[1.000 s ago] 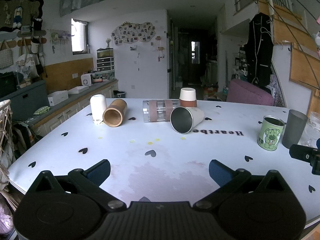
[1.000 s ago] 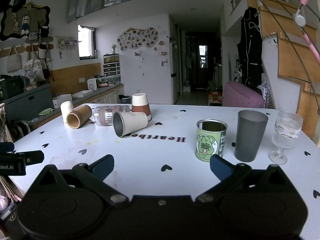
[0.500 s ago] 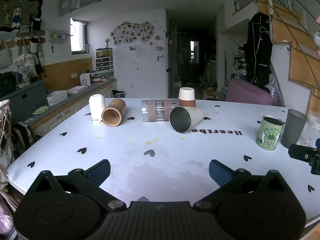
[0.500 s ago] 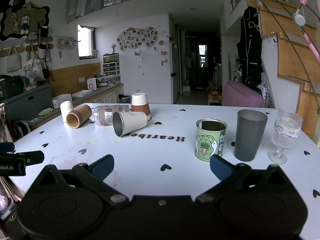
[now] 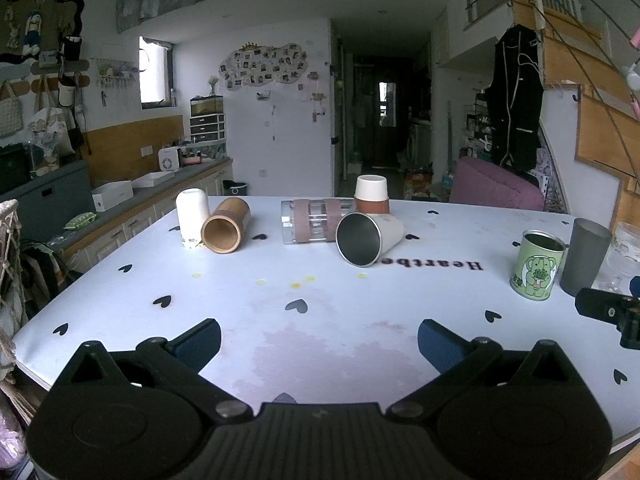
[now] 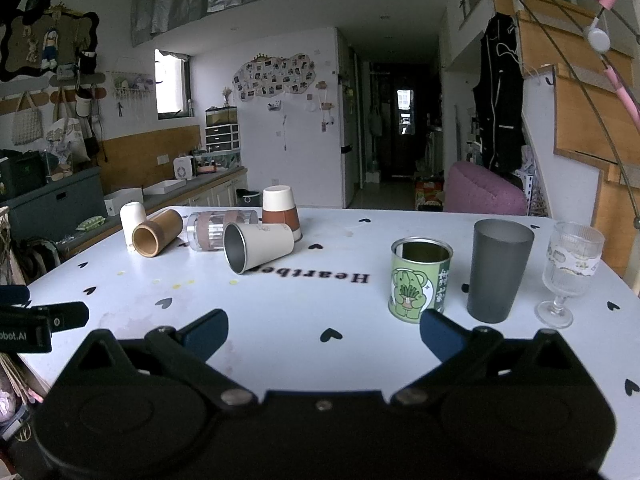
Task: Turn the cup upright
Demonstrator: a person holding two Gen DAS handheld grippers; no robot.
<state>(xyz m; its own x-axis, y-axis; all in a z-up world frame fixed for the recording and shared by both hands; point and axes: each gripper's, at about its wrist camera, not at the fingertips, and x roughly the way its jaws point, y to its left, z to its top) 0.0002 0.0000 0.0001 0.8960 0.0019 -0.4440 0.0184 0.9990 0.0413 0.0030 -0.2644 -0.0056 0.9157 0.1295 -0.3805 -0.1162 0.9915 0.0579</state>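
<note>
Unmoved since earlier frames: steel cup [image 5: 370, 237] lying sideways on bench [image 5: 240, 304]. Left hand-held gripper [image 5: 319, 338] released, empty; right hand-held gripper [image 6: 324, 330] likewise released, near green tin [image 6: 420, 280].

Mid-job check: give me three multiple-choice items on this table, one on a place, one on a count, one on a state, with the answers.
1. The green can stands beside:
A. the grey tumbler
B. the bamboo cup
C. the clear bottle

2. Stemmed glasses on the table:
A. none
B. one
C. three

3. The steel cup is:
A. upright
B. upside down
C. on its side

Answers: 1 A, the tumbler stands right next to it. 2 B, only one shows. 3 C, its open mouth faces the cameras.
</note>
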